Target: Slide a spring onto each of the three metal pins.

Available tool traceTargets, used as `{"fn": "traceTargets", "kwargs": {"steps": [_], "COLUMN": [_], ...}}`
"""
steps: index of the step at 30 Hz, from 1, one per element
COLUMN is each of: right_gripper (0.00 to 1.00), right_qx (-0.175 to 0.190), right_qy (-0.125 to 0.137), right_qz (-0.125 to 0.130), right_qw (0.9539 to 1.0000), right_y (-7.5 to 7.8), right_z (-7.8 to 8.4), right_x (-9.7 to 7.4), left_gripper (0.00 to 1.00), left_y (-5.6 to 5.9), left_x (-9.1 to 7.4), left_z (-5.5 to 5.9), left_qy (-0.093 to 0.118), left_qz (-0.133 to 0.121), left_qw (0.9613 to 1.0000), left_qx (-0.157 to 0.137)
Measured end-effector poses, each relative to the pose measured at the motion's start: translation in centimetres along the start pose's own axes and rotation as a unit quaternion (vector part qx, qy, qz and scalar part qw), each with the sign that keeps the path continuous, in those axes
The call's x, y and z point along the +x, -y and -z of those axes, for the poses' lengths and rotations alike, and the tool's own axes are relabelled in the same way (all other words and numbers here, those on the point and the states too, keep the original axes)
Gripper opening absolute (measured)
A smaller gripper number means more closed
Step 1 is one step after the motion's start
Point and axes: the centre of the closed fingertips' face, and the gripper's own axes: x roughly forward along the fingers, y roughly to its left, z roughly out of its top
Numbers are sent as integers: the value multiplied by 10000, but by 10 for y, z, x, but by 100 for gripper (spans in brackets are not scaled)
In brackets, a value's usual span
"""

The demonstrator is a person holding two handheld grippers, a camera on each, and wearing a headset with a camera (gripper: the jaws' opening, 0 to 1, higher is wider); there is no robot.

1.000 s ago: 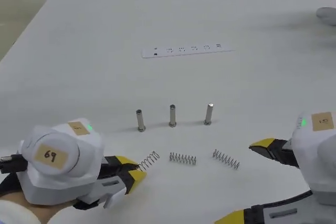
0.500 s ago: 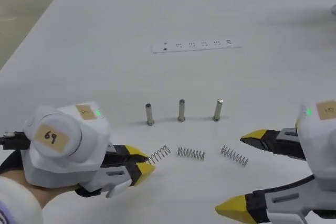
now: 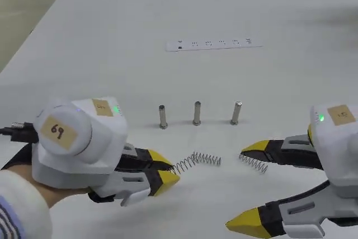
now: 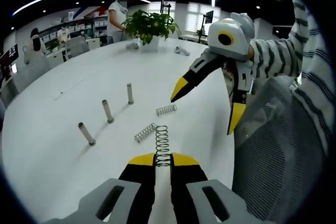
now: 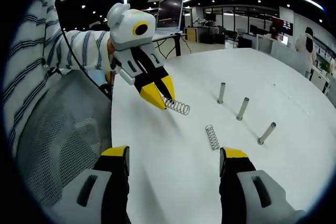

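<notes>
1. Spring (image 4: 162, 142): one end pinched between the pressed-together jaws of the left gripper (image 4: 163, 157), coil reaching forward from the tips.
2. Second spring (image 4: 145, 132): loose on the table (image 3: 112, 37), just ahead of that claw, near the held coil's far end.
3. Third spring (image 3: 254, 163): just beside one jaw tip of the right gripper (image 3: 236, 188), whose jaws are spread wide.
4. Metal pins (image 3: 197, 113), three: upright in a row, beyond both claws.
5. Power strip (image 3: 213, 43): well beyond the pins.

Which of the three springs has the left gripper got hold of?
The leftmost spring: its near end is pinched between the shut jaws of the left gripper. The middle spring and the right spring lie free, untouched.
</notes>
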Motion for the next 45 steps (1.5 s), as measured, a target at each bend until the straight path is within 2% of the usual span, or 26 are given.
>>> {"fn": "traceTargets", "kwargs": {"steps": [6, 13, 19, 24, 28, 34, 41, 45], "right_gripper": [63, 57, 43, 40, 31, 26, 18, 18], "right_qx": [-79, -175, -130, -135, -7, -38, -33, -90], "right_qy": [22, 248, 338, 284, 323, 303, 348, 290], "right_qz": [-171, -285, -316, -343, -337, -383, -481, -527], "right_qw": [9998, 9991, 9988, 9989, 9989, 9988, 9982, 9982], "right_y": [-8, -13, -13, -13, -13, -13, -16, -17], "right_z": [-1, -14, -18, -17, -16, -15, -18, -16], "right_x": [6, 9, 8, 8, 8, 8, 9, 11], "left_gripper": [2, 2, 2, 2, 2, 2, 2, 2], "left_y": [7, 15, 22, 32, 34, 39, 43, 45], "left_x": [1, 5, 7, 8, 9, 10, 10, 10], "left_z": [1, 0, -1, -1, -2, -5, -3, -3], "left_qy": [10, 99, 106, 99, 95, 119, 52, 53], "left_qz": [169, 332, 485, 666, 741, 839, 957, 1007], "left_qw": [9998, 9994, 9984, 9964, 9956, 9932, 9907, 9895], "left_qx": [54, 95, 276, 522, 574, 803, 968, 1036]}}
